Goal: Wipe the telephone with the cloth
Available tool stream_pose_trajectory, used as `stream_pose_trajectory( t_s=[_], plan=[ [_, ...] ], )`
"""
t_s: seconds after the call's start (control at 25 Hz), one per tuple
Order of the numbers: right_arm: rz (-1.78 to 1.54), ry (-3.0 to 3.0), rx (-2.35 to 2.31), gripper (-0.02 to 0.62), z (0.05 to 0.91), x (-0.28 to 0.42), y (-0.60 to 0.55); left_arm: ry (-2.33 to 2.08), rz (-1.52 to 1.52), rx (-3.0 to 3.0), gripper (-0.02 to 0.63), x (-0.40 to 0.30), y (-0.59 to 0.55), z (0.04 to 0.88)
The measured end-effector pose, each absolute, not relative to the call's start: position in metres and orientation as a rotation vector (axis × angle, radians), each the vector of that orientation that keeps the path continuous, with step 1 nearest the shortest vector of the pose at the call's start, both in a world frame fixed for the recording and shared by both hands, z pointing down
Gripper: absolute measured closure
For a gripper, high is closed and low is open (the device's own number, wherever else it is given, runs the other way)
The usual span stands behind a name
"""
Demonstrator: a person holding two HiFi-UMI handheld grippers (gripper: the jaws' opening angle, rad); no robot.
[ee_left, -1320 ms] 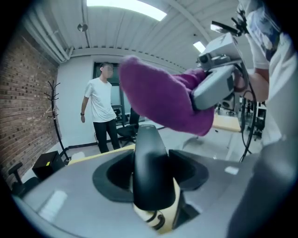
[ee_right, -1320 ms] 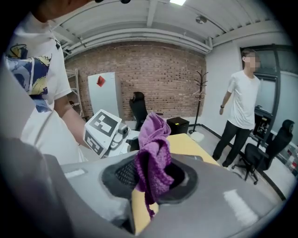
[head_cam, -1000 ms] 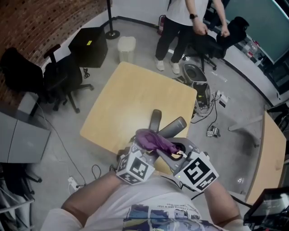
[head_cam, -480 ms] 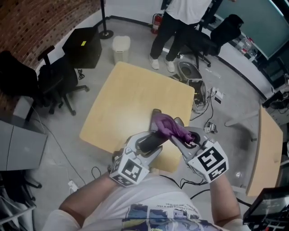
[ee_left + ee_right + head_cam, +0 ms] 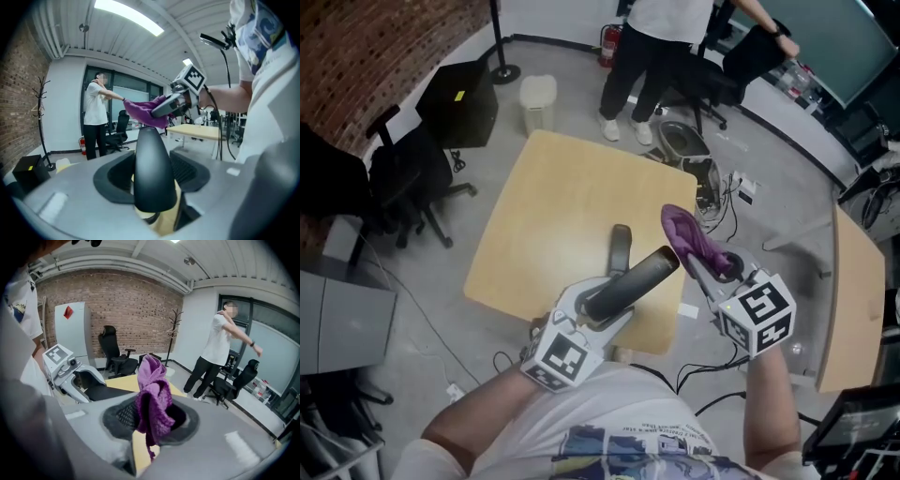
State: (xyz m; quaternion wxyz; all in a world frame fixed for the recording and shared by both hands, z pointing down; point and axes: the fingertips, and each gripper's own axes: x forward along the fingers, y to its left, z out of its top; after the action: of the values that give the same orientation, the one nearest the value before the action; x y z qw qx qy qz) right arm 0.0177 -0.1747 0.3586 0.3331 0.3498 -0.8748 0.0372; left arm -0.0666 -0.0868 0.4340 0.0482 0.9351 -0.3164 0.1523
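Left tongs (image 5: 602,300) clamp the handset (image 5: 637,276). Right tongs (image 5: 711,265) clamp the cloth (image 5: 686,232), right of the left tongs, near the handset tip.

- Table (image 5: 553,206): top bare across the left, far and middle parts; a gripper can pass freely there.
- Dark object (image 5: 621,246): lies on the top toward the near right, in the way of a straight reach from the near edge.
- Handset (image 5: 637,278): clamped in the left gripper (image 5: 605,298), slants over the near edge, its far end beside the dark object.
- Cloth (image 5: 687,234): clamped in the right gripper (image 5: 705,265), raised over the right edge, apart from the handset; open gap between them.
- Floor, left: chair (image 5: 408,173), black box (image 5: 459,98).
- Floor, far: bin (image 5: 536,98), person (image 5: 652,47).
- Floor, right: cables (image 5: 722,202), second table (image 5: 853,291).
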Motion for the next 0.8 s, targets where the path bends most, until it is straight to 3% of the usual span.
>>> stream_pose_trajectory(
  t_s=[0.12, 0.56, 0.8],
  plan=[
    [0.124, -2.313, 1.026, 0.511, 0.346, 0.027, -0.183, -0.916, 0.358, 2.801, 0.360, -0.070, -0.091, 0.424],
    [0.496, -2.603, 1.222, 0.511, 0.311, -0.001, -0.179, -0.508, -0.627, 1.958, 0.360, -0.110, -0.127, 0.380],
    [0.615, -2.661, 1.168, 0.511, 0.317, -0.021, -0.172, -0.442, -0.711, 1.877, 0.360, -0.104, -0.129, 0.380]
  ],
)
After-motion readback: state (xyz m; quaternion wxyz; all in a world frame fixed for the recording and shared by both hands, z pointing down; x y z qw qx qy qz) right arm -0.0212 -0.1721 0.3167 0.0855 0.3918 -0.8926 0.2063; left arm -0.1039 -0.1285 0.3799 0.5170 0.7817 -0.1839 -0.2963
